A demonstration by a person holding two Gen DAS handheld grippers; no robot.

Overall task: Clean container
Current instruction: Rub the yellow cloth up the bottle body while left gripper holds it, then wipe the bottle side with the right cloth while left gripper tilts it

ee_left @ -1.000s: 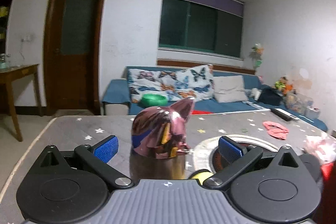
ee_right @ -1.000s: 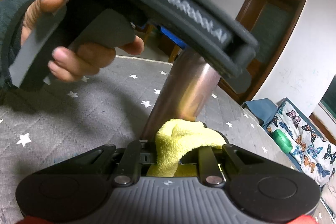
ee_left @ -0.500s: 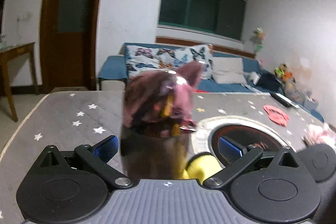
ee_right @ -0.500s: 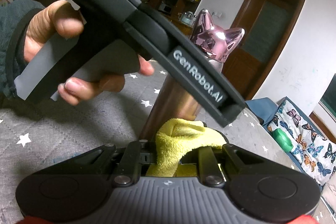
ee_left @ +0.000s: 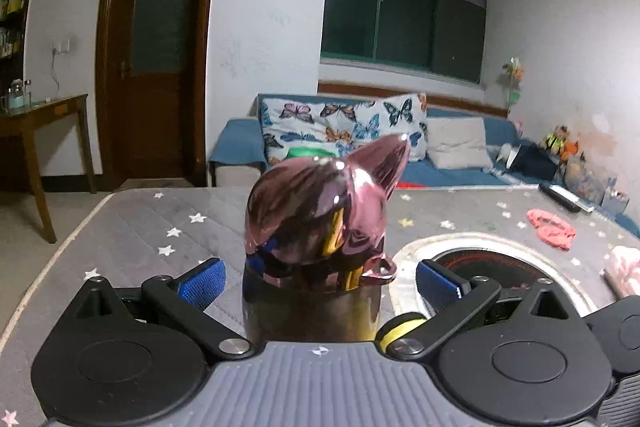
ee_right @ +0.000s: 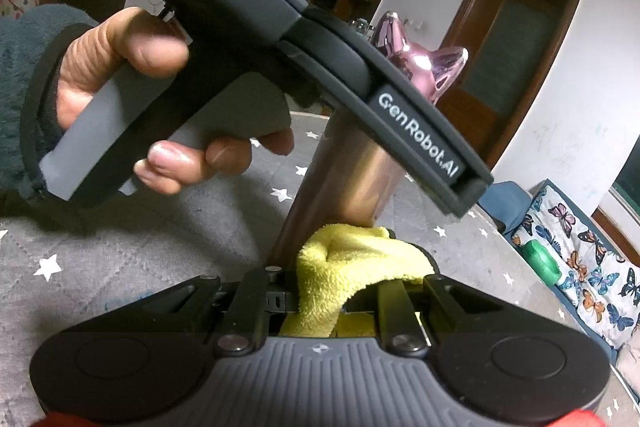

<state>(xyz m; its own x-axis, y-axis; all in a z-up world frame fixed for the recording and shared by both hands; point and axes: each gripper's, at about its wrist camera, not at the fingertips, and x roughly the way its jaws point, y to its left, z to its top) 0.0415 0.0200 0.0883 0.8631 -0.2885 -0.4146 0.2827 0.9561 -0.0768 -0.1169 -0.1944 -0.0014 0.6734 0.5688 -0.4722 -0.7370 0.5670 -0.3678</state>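
At frame centre, the metallic bottle with a glossy pink cat-ear lid [ee_left: 320,227] stands between the left gripper's [ee_left: 318,279] spread blue pads [ee_left: 200,277], apparently not touching them. The right gripper [ee_right: 352,291] pinches a fluffy yellow cloth [ee_right: 352,259] against the bottle's lower body above the grey star-patterned tabletop [ee_right: 120,259].

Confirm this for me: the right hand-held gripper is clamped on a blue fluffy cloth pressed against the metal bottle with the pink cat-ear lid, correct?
Not quite: the fluffy cloth is yellow, not blue, as the right wrist view shows. The rest holds: the right hand-held gripper is clamped on it, and it is pressed against the metal bottle with the pink cat-ear lid.
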